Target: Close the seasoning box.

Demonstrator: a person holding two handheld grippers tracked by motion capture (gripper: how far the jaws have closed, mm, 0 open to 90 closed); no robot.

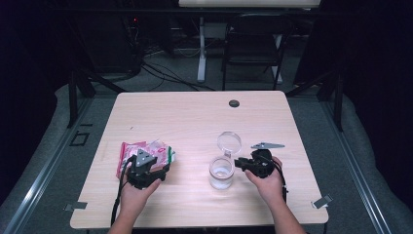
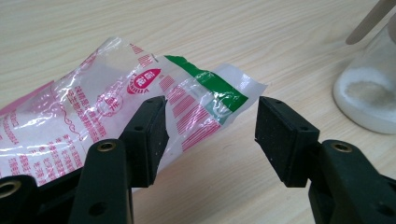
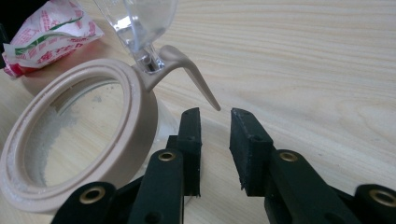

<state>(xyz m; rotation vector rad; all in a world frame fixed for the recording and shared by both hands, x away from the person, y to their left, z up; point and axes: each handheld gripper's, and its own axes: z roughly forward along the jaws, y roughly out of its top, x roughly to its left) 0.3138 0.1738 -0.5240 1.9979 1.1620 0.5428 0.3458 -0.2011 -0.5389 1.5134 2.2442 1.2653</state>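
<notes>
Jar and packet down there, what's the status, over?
Left gripper open at the torn red-and-white plastic packet. Right gripper open beside the clear glass jar, flip lid up. Wooden table, nothing in the way.

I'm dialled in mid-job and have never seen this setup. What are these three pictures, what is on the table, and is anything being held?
There is no robot arm: a person stands at a wooden table with a hand-held two-jaw gripper in each hand. The high view looks down from above the person's side. The other two pictures come from cameras riding on each gripper, looking along its black jaws.

The left gripper is at a torn plastic packet printed in red and green. Its jaws stand apart, with the packet's corner between them but not pinched.

The right gripper is beside a jar holding some white powder, its clear flip lid open. The jaws stand slightly apart near the lid's beige tab, gripping nothing.

So nothing is held right now.
</notes>
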